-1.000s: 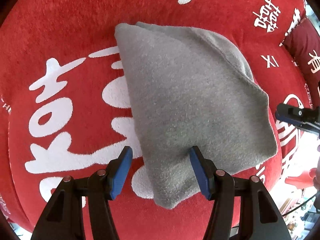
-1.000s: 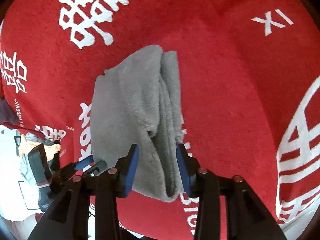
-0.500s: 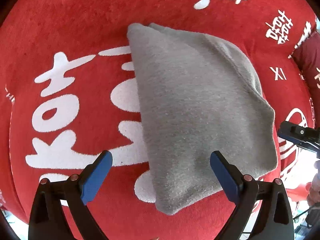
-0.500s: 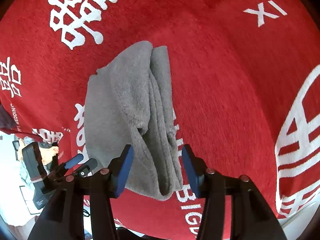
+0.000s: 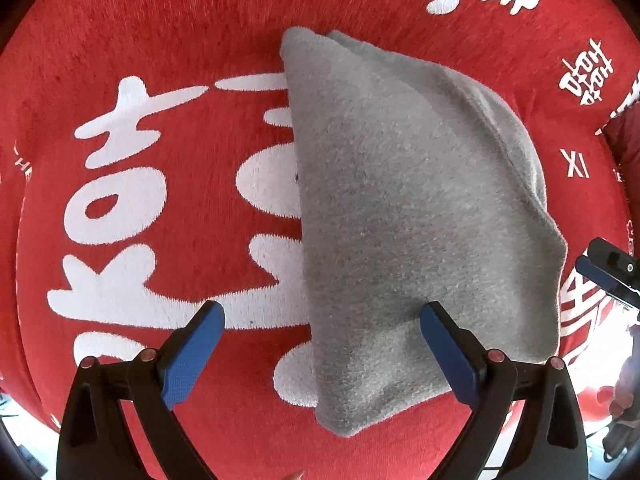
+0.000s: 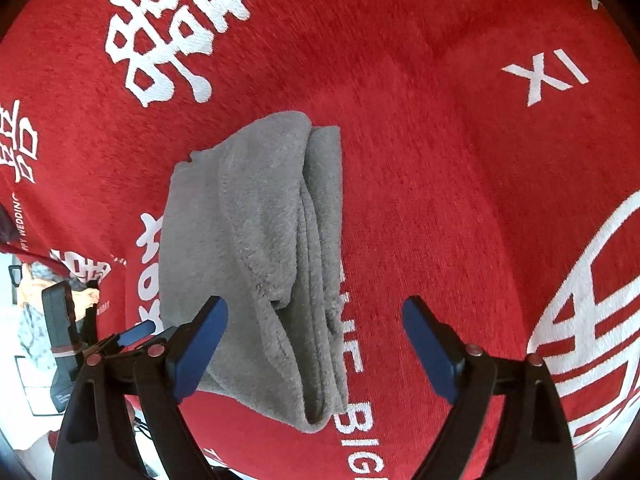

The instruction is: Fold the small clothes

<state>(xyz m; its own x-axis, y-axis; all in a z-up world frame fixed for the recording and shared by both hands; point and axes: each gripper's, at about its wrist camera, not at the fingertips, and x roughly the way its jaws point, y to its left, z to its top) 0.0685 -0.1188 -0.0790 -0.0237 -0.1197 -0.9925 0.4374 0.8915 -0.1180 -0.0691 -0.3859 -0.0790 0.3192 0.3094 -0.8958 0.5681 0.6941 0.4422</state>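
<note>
Grey fleece garment (image 5: 404, 216) lies folded into a compact bundle on the red cloth (image 5: 180, 32); in the right wrist view the stacked layers and fold edges of the garment (image 6: 264, 248) run lengthwise toward the camera. Left gripper (image 5: 322, 326): jaws spread wide, holding nothing; the right-hand blue pad (image 5: 448, 356) overlaps the near corner of the garment, contact unclear, the left pad is over bare cloth. Right gripper (image 6: 314, 322): jaws also wide apart, nothing held, straddling the near end of the bundle, left pad (image 6: 200, 344) over its edge, right pad well off it. Red cloth is printed in white: large Chinese double-happiness style characters (image 6: 176, 36), "XI" (image 6: 546, 76), partial "BIG" (image 6: 358, 438) beside the bundle's near end, small text reading partly "WEDDING" (image 6: 17, 220) at the left edge, plus a big circular emblem (image 6: 592, 300) at right. "XI" also shows in the left view (image 5: 575, 168). The right gripper's tip (image 5: 608, 272) shows at the right edge of the left wrist view.
</note>
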